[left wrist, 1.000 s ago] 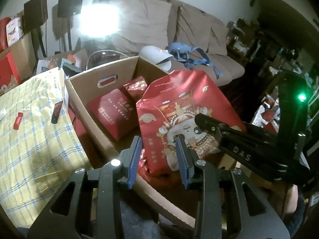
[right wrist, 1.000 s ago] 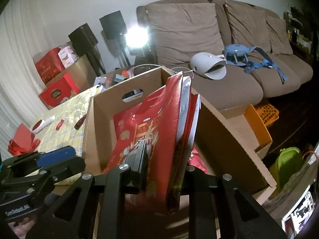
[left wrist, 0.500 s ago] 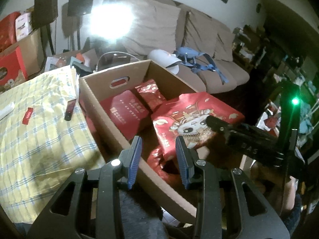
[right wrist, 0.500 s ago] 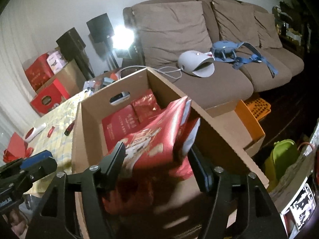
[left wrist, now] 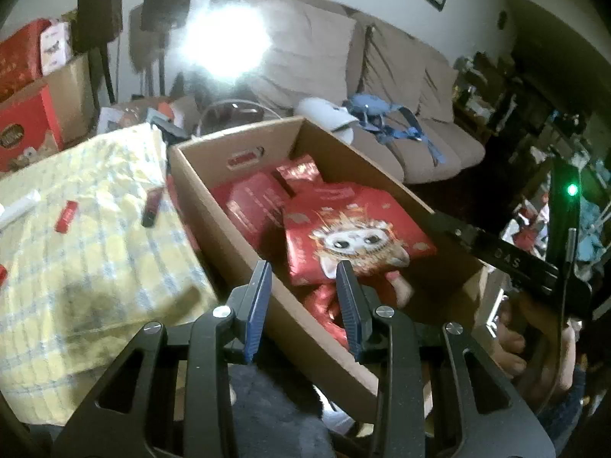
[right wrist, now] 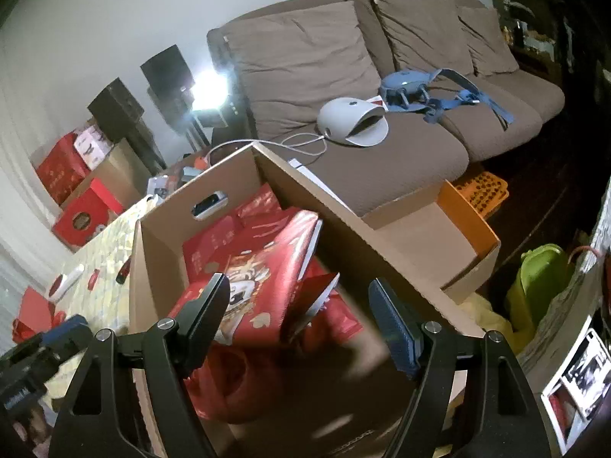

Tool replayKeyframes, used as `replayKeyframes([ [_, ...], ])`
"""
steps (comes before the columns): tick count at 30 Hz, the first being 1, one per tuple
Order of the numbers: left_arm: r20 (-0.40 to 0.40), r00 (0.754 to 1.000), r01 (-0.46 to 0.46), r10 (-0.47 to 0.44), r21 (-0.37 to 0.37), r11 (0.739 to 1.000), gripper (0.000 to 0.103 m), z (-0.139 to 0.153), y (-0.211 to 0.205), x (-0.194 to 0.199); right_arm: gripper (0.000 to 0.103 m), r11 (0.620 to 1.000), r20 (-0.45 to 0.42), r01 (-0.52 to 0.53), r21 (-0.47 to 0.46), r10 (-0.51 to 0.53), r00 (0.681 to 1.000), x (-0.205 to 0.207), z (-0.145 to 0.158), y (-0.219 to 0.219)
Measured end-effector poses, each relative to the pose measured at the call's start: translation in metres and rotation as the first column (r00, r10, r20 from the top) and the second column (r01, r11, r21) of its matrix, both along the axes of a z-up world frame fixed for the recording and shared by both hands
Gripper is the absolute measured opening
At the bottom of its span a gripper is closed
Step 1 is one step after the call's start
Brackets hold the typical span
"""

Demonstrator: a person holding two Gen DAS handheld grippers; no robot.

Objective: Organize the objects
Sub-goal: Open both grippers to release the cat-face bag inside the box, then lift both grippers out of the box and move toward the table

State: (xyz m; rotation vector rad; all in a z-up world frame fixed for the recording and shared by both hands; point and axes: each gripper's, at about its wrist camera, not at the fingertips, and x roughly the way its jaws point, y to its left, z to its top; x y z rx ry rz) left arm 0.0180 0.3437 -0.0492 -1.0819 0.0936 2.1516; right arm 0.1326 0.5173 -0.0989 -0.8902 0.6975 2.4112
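A brown cardboard box [left wrist: 198, 187] holds several red gift packages. A large red bag with a cartoon face [left wrist: 355, 236] lies flat on top of them; it also shows in the right wrist view [right wrist: 259, 290]. My left gripper [left wrist: 303, 305] is open and empty above the box's near wall. My right gripper [right wrist: 301, 316] is open wide above the box, with the red bag below its fingers and free of them. The right gripper's body [left wrist: 508, 259] shows at the right of the left wrist view.
A yellow checked cloth [left wrist: 76, 252] left of the box carries small red items and a white remote. A brown sofa [right wrist: 382, 76] with a white device and blue straps stands behind. An orange crate [right wrist: 473, 198] and a green bin [right wrist: 542, 286] are at the right.
My right gripper opened and let go of the red cartoon bag, which dropped from upright to lying flat in the box. Both grippers pulled back a little from the box.
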Motion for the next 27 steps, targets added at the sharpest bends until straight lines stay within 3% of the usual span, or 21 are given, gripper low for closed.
replayKeyframes([
  [5, -0.102, 0.994, -0.051, 0.049, -0.011, 0.999, 0.039, 0.02, -0.019, -0.012, 0.077, 1.0, 0.007, 0.008, -0.003, -0.008, 1.0, 0.001, -0.001, 0.003],
  [10, -0.147, 0.981, -0.123, 0.124, 0.012, 0.992, 0.047, 0.037, -0.053, -0.024, 0.077, 0.999, -0.004, 0.031, -0.008, -0.031, 1.0, 0.005, 0.001, 0.007],
  [16, -0.112, 0.978, -0.177, 0.176, -0.006, 0.984, 0.051, 0.032, -0.097, -0.034, 0.075, 1.0, -0.003, 0.013, -0.002, -0.013, 1.0, 0.004, 0.003, 0.004],
  [20, -0.061, 0.982, -0.183, 0.181, -0.023, 0.983, 0.051, 0.013, -0.127, -0.023, 0.041, 0.998, 0.045, -0.057, 0.03, 0.056, 0.997, -0.006, 0.0, -0.009],
  [23, -0.041, 0.984, -0.173, 0.172, -0.024, 0.985, 0.051, 0.005, -0.146, -0.015, 0.023, 0.993, 0.072, -0.11, 0.039, 0.107, 0.992, -0.017, -0.006, -0.02],
  [27, -0.045, 0.984, -0.176, 0.175, -0.005, 0.984, 0.051, 0.004, -0.17, -0.007, 0.02, 0.991, 0.137, -0.114, 0.075, 0.103, 0.985, -0.031, -0.022, -0.028],
])
